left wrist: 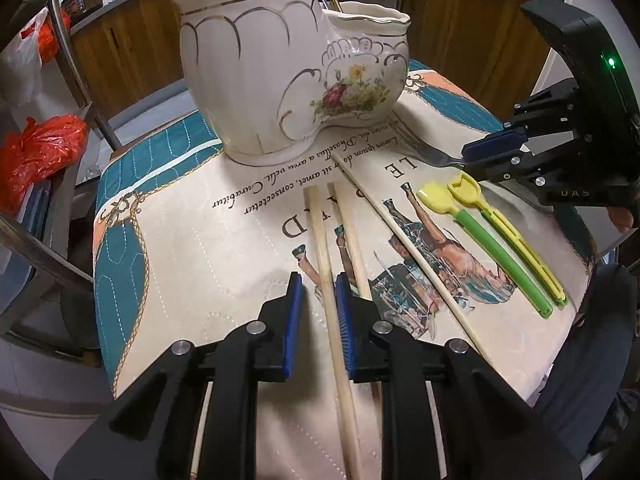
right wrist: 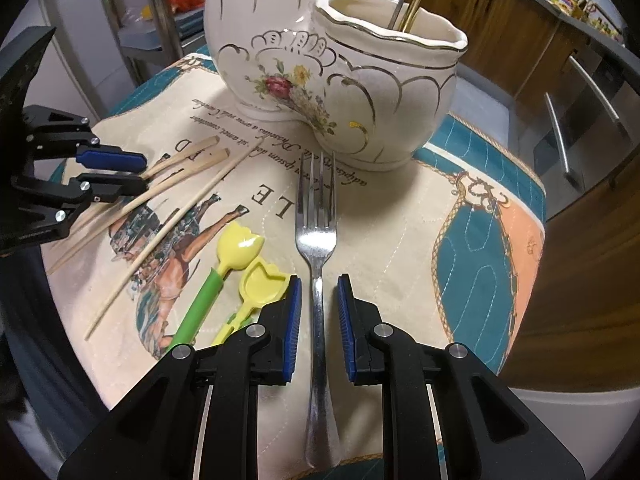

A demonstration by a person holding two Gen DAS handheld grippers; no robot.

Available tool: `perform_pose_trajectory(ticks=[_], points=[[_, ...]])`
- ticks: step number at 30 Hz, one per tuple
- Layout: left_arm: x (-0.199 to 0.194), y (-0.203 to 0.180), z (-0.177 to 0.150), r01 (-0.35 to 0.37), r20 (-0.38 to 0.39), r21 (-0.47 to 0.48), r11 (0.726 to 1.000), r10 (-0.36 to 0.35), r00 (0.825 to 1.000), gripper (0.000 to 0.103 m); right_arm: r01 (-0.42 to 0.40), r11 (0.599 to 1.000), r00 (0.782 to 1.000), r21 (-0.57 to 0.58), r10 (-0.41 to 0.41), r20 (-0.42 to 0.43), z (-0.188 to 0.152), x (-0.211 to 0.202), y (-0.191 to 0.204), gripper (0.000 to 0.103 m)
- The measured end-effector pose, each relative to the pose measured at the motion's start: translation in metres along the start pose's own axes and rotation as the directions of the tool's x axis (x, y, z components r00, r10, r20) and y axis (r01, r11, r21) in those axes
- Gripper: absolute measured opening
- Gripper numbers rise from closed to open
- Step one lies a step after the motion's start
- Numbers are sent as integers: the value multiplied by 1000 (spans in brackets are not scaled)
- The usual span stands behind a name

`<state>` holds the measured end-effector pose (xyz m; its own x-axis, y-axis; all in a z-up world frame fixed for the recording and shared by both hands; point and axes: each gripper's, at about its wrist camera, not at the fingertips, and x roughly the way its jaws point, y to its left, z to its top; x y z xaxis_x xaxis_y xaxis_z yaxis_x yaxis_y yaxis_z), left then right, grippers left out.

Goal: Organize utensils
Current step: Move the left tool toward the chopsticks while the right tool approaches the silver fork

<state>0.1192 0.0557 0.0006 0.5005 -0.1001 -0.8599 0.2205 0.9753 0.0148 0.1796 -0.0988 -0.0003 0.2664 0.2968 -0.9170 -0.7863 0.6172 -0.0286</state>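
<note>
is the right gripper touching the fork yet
Apart. The right wrist view shows the hand-held gripper open astride the fork, cloth visible between each pad and the handle.

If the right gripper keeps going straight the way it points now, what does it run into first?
The right gripper has its jaws open on either side of the fork handle. Straight ahead, it would slide along the fork toward the tines, then probably meet the lower part of the ceramic holder. Depth is hard to judge.

Steel fork (right wrist: 317, 240), wooden chopsticks (left wrist: 320, 232) lie flat before floral ceramic holder (left wrist: 280, 80).
</note>
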Motion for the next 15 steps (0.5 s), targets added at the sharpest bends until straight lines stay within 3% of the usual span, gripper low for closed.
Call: perform_pose_trajectory(ticks=[8, 15], points=[[3, -1, 10, 8, -86, 12, 1000, -7, 996, 17, -21, 1000, 995, -15, 20, -100, 17, 7, -4, 19], [9, -1, 23, 23, -205, 45, 999, -13, 979, 17, -16, 998, 982, -59, 5, -187, 36, 15, 0, 15]])
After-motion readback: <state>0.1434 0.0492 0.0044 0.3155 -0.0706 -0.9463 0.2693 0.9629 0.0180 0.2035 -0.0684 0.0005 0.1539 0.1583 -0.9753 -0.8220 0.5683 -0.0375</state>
